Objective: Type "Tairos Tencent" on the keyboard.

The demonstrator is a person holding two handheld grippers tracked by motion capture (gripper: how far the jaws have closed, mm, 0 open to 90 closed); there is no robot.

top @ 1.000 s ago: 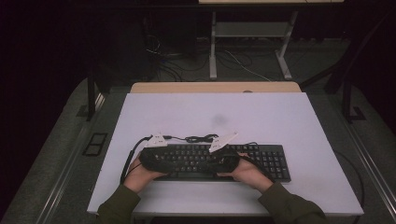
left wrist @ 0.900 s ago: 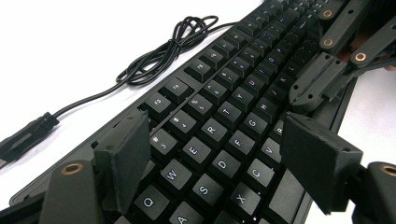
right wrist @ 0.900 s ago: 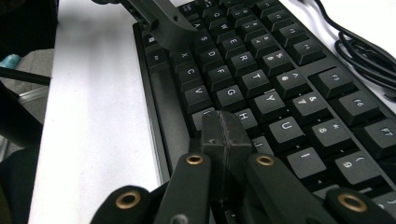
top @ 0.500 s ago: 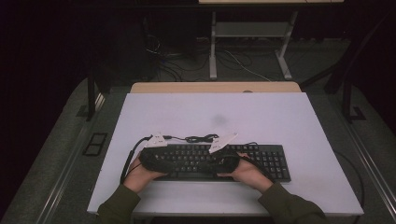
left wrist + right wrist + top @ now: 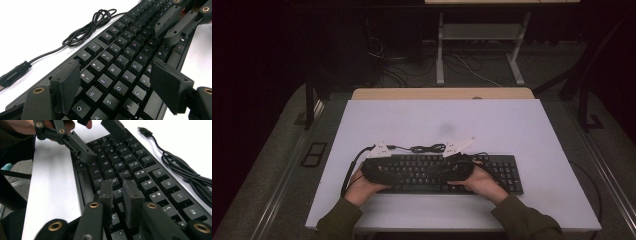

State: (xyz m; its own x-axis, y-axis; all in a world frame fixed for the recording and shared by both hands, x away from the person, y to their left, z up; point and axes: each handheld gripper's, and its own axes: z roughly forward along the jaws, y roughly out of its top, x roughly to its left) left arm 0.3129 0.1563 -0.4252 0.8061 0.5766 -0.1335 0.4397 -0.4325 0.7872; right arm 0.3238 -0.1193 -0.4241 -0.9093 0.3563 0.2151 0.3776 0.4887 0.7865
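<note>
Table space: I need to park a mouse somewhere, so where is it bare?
The white table is bare across its far half, beyond the coiled cable, and right of the keyboard. A narrow strip runs along the near edge. It is crowded mid-front: the left gripper and right gripper sit over the keys.

My two forearms enter from the bottom of the high view, sleeved to the wrists. My left hand [image 5: 362, 186] carries the left gripper [image 5: 117, 85], held low and pointing toward my right; its jaws stand wide apart, the pads [image 5: 66, 83] upright. My right hand [image 5: 482, 184] carries the right gripper [image 5: 117, 195], pointing toward my left; its jaws have just been opening and stand a narrow gap apart, nothing clamped between them.
</note>
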